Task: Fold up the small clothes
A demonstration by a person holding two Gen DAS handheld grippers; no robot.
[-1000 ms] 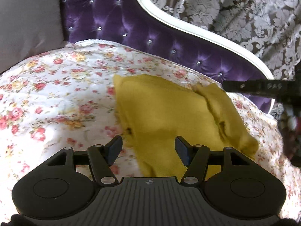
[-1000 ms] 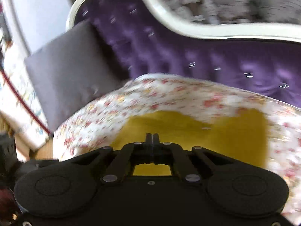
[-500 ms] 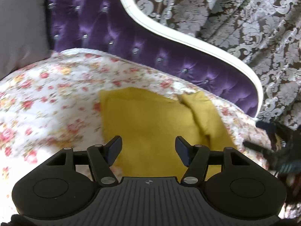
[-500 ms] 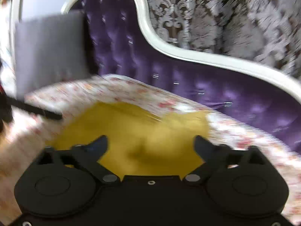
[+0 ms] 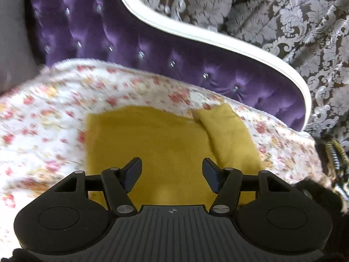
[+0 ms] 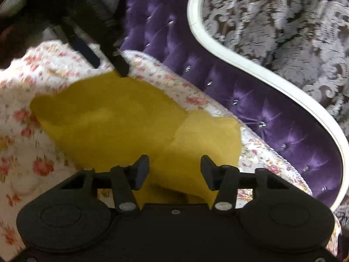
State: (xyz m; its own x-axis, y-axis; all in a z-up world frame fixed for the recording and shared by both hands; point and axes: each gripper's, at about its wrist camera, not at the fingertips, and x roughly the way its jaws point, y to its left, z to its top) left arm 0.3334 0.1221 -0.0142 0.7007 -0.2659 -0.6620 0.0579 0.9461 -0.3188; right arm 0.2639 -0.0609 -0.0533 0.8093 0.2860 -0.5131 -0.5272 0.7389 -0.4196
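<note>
A: Left gripper [image 5: 172, 171]?
B: Hovering over yellow garment [image 5: 152, 144], fingers spread apart, gripping nothing.
A: Right gripper [image 6: 174, 171]?
B: Same, gaping wide over garment's folded flap [image 6: 207, 139].
A: Garment position?
B: Lying flat on floral blanket [image 5: 43, 113], near purple tufted sofa back [image 5: 122, 41].

- The floral bedspread [image 5: 43, 118] lies bare across the left of the left wrist frame, offering room to pass.
- The purple tufted headboard [image 5: 122, 43] walls off the top of the frame just behind the bedspread.
- A grey cushion [image 5: 15, 35] blocks the upper left corner.
- In the right wrist frame, the left gripper [image 6: 109, 65] reaches in from the upper left, occupying that corner.
</note>
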